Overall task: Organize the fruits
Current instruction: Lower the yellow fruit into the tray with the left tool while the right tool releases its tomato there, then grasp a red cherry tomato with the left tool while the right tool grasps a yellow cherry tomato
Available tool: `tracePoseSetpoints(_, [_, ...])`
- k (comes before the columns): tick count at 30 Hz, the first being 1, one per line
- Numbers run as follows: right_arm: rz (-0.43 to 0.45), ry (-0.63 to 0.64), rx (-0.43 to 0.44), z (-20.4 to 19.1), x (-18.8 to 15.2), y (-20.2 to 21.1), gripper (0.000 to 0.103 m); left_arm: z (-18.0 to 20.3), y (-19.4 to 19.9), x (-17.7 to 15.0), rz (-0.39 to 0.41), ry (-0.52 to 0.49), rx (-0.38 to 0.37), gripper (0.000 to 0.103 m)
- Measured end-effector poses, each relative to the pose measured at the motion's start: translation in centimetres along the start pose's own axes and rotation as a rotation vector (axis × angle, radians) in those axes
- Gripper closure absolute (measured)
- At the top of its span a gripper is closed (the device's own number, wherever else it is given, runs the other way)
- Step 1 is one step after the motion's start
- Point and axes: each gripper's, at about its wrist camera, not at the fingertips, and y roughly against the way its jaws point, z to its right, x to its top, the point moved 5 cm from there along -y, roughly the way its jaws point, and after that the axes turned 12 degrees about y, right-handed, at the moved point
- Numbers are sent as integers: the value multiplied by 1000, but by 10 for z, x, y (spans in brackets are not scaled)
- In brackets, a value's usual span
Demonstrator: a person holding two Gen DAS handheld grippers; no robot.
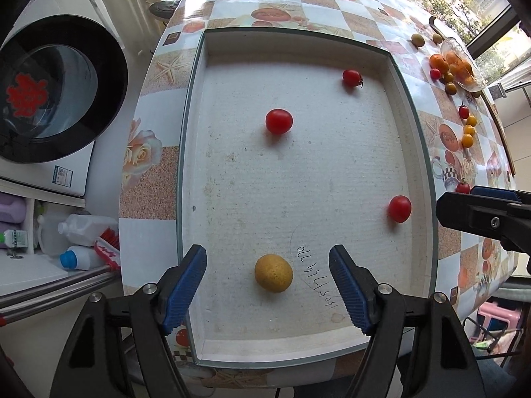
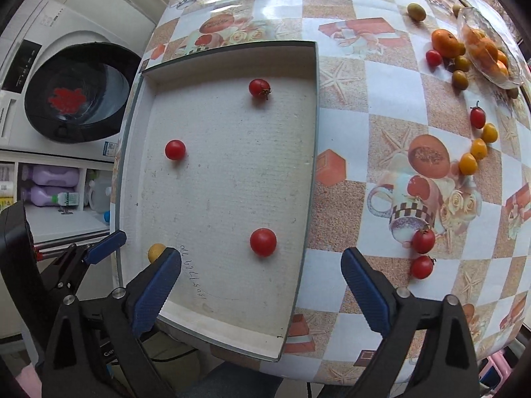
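1. The left gripper point(image 1: 268, 285) has wide open jaws around the yellow fruit point(image 1: 273, 272) in the tray point(image 1: 411, 152), holding nothing; it should close gently.
2. The right gripper point(image 2: 260, 295) is also wide open and empty.
3. The tray holds three red tomatoes point(image 1: 278, 121) and one yellow fruit; more fruit lies on the table point(image 2: 348, 106).

The shallow white cardboard tray point(image 1: 411, 152) held red cherry tomatoes point(image 1: 278, 121) and one yellow round fruit point(image 1: 273, 272). The surface point(image 2: 348, 106) wore orange-and-white checks with starfish prints; tongs had blue ribbed pads point(image 1: 348, 293).
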Motion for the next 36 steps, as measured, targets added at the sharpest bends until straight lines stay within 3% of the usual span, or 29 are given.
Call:
tracePoseSetpoints(6, [0,-207,-63,64,-46,13,2,31,15,15,37,-95,-36,26])
tracePoseSetpoints(13, [10,-487,-96,128,-112,24,2,92,31,35,75,-232,-107,26])
tracePoseSetpoints(20, [5,-619,-94,165,-156,28,2,154,30,22,59,-340,-149,26])
tracePoseSetpoints(28, [30,-588,-95,192,-139,46,2,195,21,17,24,-343,-163,26])
tracePoseSetpoints(36, [70,-507,-137,227,-92,67,2,211,8,65,54,-240,-126,26])
